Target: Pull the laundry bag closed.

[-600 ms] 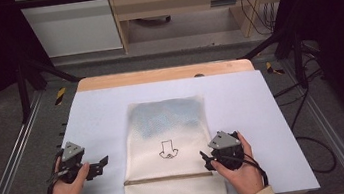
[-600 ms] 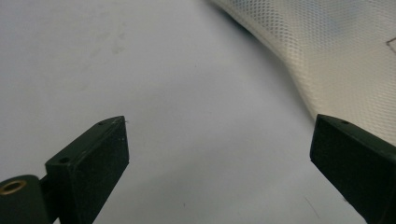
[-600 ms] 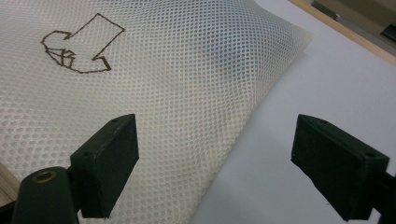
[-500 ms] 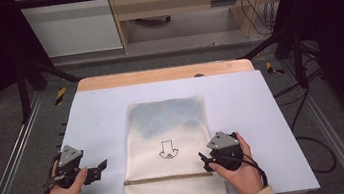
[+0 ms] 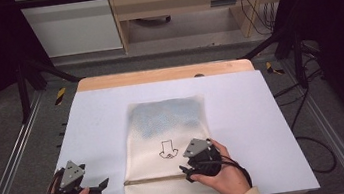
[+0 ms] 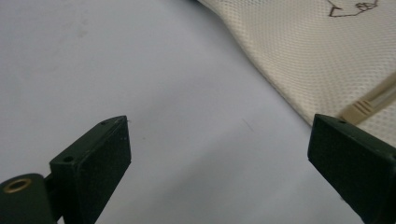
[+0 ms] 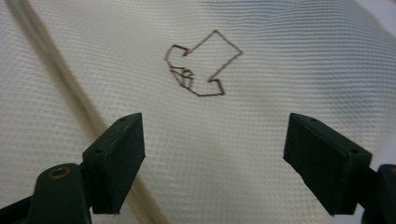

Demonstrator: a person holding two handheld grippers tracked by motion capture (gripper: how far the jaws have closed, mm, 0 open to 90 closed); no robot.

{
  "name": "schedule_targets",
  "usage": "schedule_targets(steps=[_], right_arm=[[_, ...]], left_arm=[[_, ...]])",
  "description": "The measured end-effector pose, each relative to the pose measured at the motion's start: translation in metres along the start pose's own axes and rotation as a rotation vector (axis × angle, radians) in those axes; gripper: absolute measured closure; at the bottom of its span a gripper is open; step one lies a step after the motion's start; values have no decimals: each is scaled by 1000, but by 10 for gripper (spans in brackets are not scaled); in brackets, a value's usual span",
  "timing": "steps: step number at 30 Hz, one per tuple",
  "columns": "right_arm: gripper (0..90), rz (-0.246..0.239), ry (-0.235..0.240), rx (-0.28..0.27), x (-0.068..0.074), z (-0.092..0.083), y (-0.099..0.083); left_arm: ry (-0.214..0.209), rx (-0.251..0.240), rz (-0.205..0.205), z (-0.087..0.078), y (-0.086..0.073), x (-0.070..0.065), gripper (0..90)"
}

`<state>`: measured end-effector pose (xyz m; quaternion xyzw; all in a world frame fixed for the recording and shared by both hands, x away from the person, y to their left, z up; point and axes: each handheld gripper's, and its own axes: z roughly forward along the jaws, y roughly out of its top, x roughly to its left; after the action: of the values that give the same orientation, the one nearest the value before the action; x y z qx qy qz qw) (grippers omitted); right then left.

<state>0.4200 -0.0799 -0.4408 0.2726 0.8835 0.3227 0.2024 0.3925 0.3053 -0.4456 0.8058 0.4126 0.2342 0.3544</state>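
Since a moment ago my left gripper (image 5: 102,184) has slid back and outward toward the near left corner of the table (image 5: 263,115), while my right gripper (image 5: 184,171) has held its place over the mesh bag (image 5: 164,128), which lies flat mid-table with its zipper (image 5: 150,180) across the near end. To work that zipper cleanly, I judge I should pin the fabric with one gripper and pinch the pull squarely with the other. Both stand wide open, empty: left over bare table beside the bag's edge, right above the arrow mark (image 7: 203,65)
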Motion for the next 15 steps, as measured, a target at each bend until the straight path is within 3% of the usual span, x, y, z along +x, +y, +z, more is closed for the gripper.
schedule_targets(steps=[3,6,7,8,15], right_arm=[[226,-29,44,36,9,6,14],[220,-52,59,49,16,10,24],[224,-96,84,80,24,15,34],[227,-108,98,99,27,17,39],[235,-174,130,111,41,27,65]], left_arm=[[23,-19,-37,-4,-1,6,61],[23,-27,-57,-6,-3,9,63],[22,-29,-77,-7,-4,10,63],[31,-40,-84,-7,-4,11,64],[48,-53,-90,-8,-4,14,64]])
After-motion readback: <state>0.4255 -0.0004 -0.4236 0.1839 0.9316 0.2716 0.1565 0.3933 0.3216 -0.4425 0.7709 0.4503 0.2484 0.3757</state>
